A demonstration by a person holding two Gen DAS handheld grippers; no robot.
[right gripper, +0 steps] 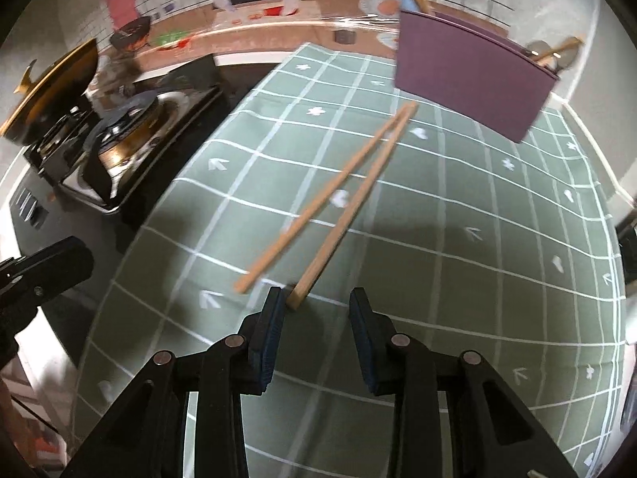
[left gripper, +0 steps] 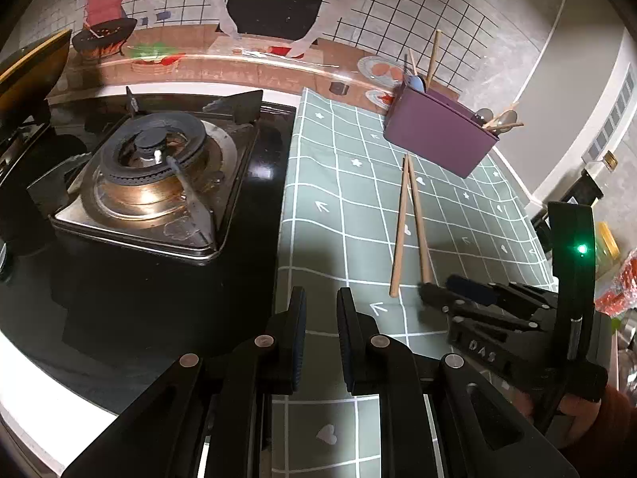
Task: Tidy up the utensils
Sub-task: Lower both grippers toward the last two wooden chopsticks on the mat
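Two wooden chopsticks [right gripper: 338, 207] lie on the green checked cloth [right gripper: 458, 239], joined at their far tips near the purple utensil holder [right gripper: 473, 79]. My right gripper [right gripper: 318, 298] is open just above the cloth; the near end of one chopstick lies between its fingers, next to the left pad [right gripper: 274, 314]. In the left wrist view the chopsticks [left gripper: 410, 223] lie ahead to the right, with the right gripper [left gripper: 442, 290] at their near ends. My left gripper [left gripper: 321, 298] is open and empty over the cloth's left edge. The holder [left gripper: 438, 135] has spoons and chopsticks in it.
A black gas stove with a burner [left gripper: 155, 175] stands left of the cloth. A lidded pan [right gripper: 51, 91] sits on the far burner. A tiled wall with picture stickers runs along the back. Red packaging [left gripper: 621, 283] lies at the right edge.
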